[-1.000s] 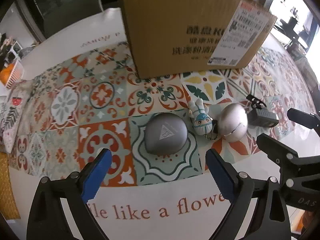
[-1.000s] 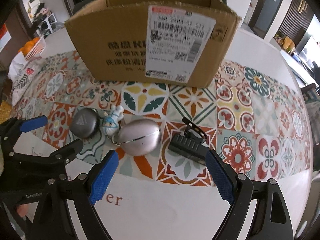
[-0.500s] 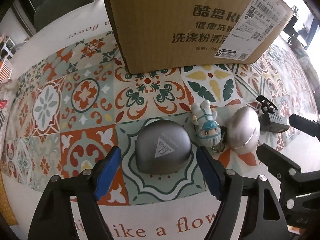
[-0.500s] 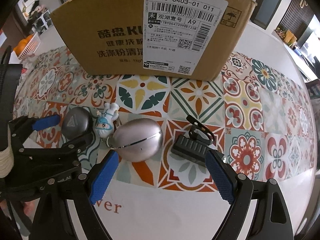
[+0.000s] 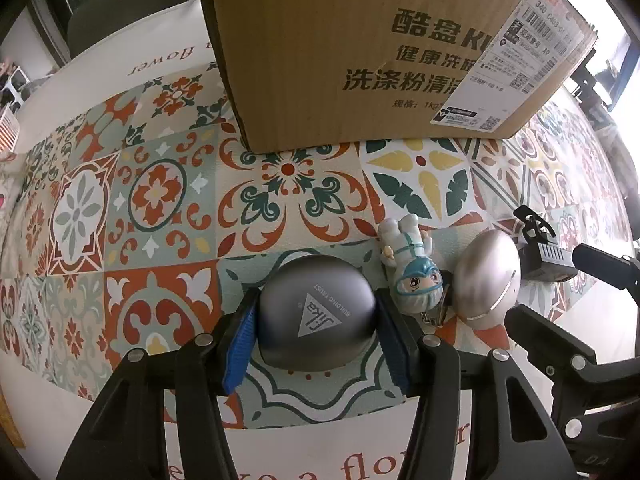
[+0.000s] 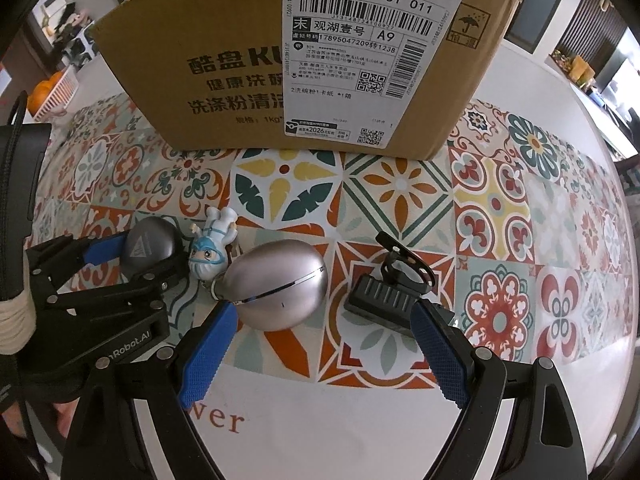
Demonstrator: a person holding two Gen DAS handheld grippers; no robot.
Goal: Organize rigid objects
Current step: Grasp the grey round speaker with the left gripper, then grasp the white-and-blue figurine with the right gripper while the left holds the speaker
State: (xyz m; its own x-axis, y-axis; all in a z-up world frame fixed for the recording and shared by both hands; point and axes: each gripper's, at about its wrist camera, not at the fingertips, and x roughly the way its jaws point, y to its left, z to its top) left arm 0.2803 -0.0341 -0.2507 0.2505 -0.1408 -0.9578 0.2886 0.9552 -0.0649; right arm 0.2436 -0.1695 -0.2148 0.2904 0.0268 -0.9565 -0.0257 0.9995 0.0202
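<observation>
A dark grey rounded case (image 5: pixel 316 316) with a triangle logo lies on the patterned tablecloth (image 5: pixel 160 200). My left gripper (image 5: pixel 316 320) straddles it with its jaws closing, and both blue pads (image 5: pixel 240 344) touch its sides. To its right lie a small white and teal figurine keychain (image 5: pixel 412 276), a silver egg-shaped case (image 5: pixel 488 280) and a black clip device (image 5: pixel 548 256). My right gripper (image 6: pixel 320 320) hangs open above the silver case (image 6: pixel 276 284) and the black device (image 6: pixel 384 292), holding nothing. The left gripper (image 6: pixel 144 254) shows at the left of the right wrist view, around the grey case (image 6: pixel 150 246).
A large cardboard box (image 6: pixel 240 80) with a shipping label stands just behind the row of objects. The white table edge with printed lettering (image 6: pixel 224 420) runs in front of the grippers. A white basket of oranges (image 6: pixel 52 92) sits far left.
My left gripper came down and forward over the grey case, and its jaws narrowed from wide apart until the pads met the case. The right gripper drew closer to the objects, jaws unchanged.
</observation>
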